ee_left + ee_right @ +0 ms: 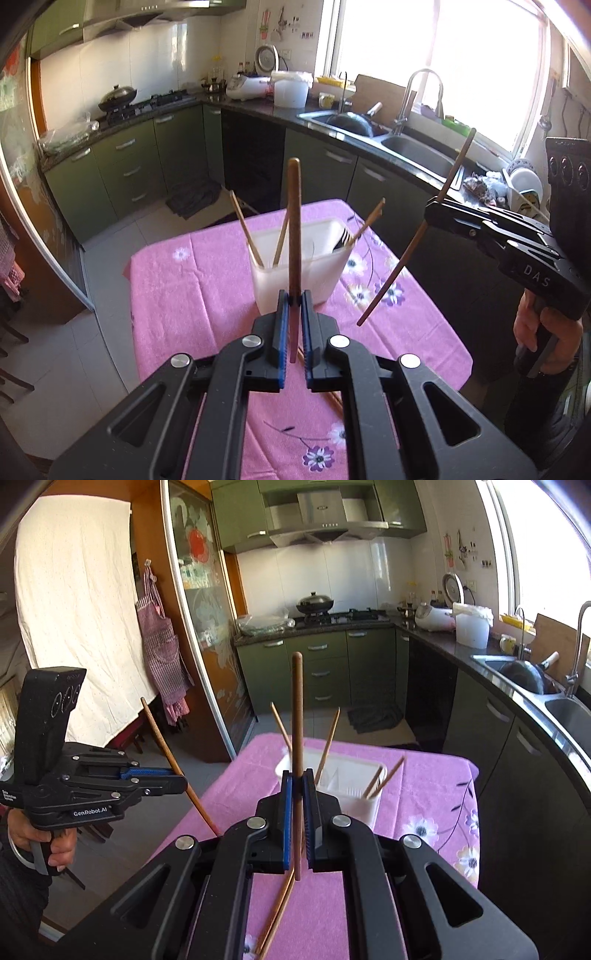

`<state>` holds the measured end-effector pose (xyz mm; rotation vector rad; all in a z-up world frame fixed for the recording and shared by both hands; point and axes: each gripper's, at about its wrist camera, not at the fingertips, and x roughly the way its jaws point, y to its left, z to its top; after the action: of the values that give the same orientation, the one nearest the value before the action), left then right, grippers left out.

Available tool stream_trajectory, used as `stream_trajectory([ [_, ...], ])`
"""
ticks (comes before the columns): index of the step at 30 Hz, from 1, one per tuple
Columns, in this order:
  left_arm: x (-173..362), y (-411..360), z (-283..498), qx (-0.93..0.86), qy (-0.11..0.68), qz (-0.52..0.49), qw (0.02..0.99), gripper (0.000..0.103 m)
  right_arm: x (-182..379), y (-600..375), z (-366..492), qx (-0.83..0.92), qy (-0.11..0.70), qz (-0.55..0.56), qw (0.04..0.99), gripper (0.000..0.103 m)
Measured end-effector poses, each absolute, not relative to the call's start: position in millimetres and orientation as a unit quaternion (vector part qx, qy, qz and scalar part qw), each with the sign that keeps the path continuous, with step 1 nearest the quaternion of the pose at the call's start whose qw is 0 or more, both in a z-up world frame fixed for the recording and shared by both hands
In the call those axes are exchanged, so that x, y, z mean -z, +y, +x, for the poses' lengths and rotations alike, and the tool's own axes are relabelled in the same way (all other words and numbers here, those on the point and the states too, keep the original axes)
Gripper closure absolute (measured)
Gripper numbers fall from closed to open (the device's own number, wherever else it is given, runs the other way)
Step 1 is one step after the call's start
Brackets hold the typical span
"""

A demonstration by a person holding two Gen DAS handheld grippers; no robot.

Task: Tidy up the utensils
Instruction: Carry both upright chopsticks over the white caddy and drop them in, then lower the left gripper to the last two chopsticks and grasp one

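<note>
chopstick (294, 225) upright, clamped in left hand-held gripper (294, 297)

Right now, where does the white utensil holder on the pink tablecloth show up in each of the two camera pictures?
Left wrist view: the white utensil holder stands at centre, just beyond the left gripper, which pinches a chopstick.
Right wrist view: it sits slightly right of centre, behind the right gripper.
Shared landmark: the pink flowered tablecloth under the holder.

Blown-out window (436, 66) glare, fisheye edges
</note>
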<state>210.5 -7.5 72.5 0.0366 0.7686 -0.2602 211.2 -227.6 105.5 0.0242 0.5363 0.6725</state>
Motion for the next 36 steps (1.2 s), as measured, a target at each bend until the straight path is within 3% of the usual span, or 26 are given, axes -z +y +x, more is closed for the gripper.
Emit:
stream_trajectory([
  [7,-120,-21,261,0.112,0.295,0.026,0.949,0.096,-152,-225,257,-0.289,0.192,0.019,0.938,0.096],
  [18,-40,-34,325,0.088,0.385,0.038,0.918,0.096,-74,-198,326,-0.272,0.274,-0.006,0.922,0.096],
  [22,-41,-30,320,0.08,0.392,0.043,0.916,0.092,-86,-204,311,-0.277,0.254,0.0,0.927,0.095],
  [25,-50,-27,306,0.077,0.384,0.04,0.919,0.083,-106,-213,281,-0.289,0.224,0.001,0.931,0.094],
  [29,-55,-27,276,0.081,0.387,0.044,0.918,0.074,-116,-226,227,-0.298,0.195,-0.02,0.934,0.083],
  [32,-36,-29,257,0.088,0.42,0.039,0.902,0.074,-98,-237,200,-0.299,0.21,-0.032,0.93,0.08],
  [36,14,-31,240,0.099,0.478,0.025,0.873,0.074,-33,-240,195,-0.289,0.294,-0.061,0.909,0.078],
])
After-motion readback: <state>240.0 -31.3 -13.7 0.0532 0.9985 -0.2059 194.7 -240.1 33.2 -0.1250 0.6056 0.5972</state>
